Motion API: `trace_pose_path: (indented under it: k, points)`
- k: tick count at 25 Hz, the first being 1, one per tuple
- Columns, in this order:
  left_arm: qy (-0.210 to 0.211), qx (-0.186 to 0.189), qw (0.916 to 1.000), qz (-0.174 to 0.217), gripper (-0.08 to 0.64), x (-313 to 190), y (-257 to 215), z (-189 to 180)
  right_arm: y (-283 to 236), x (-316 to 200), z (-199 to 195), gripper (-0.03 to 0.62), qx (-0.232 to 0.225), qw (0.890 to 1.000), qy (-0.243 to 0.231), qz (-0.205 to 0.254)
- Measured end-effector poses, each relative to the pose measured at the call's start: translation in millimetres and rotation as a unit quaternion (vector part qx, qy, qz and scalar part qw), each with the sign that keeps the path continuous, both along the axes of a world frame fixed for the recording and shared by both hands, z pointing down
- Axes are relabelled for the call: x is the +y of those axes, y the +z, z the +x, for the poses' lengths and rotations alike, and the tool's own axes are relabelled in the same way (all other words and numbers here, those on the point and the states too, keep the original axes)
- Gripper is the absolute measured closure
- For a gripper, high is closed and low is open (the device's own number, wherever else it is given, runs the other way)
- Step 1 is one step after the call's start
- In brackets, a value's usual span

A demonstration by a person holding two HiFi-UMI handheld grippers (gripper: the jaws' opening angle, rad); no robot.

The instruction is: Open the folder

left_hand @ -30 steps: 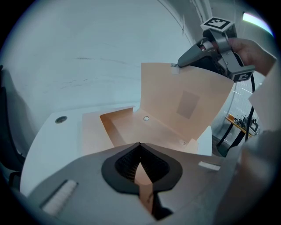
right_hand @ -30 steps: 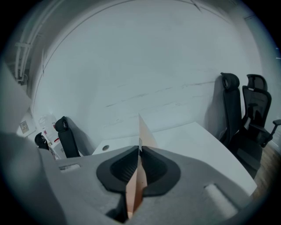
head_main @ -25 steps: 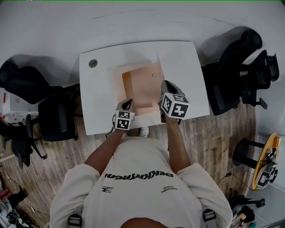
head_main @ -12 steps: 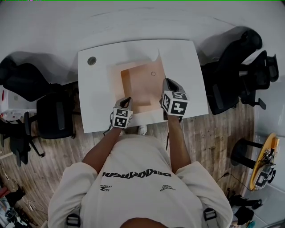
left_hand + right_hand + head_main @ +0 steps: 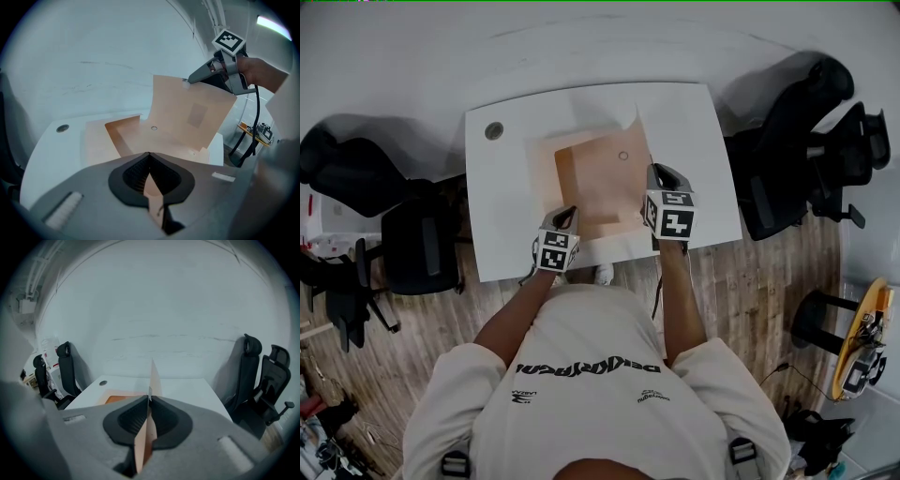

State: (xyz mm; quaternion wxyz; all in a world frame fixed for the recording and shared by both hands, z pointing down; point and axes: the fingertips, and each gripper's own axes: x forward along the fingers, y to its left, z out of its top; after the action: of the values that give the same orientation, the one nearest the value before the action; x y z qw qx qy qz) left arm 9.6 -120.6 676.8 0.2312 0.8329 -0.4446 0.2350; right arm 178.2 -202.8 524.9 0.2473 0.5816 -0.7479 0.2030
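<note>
Tilting folder flap (image 5: 192, 117) further, right tool (image 5: 149, 403)

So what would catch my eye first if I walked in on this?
Most striking is the peach-coloured folder in the middle of the white table. It is half open. Its cover stands up in a curve, pinched at the top corner by the right gripper. The left gripper is clamped on the folder's near edge, close to the person.
</note>
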Motion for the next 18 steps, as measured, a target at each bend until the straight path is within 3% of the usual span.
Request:
trace_pose_path:
  k: [18]
  points:
    - [0.014,-0.014,0.9996,0.02,0.568,1.2,-0.4,2.9,6.5,-12.1,39.3,0.578,0.068,0.998,-0.001,0.002]
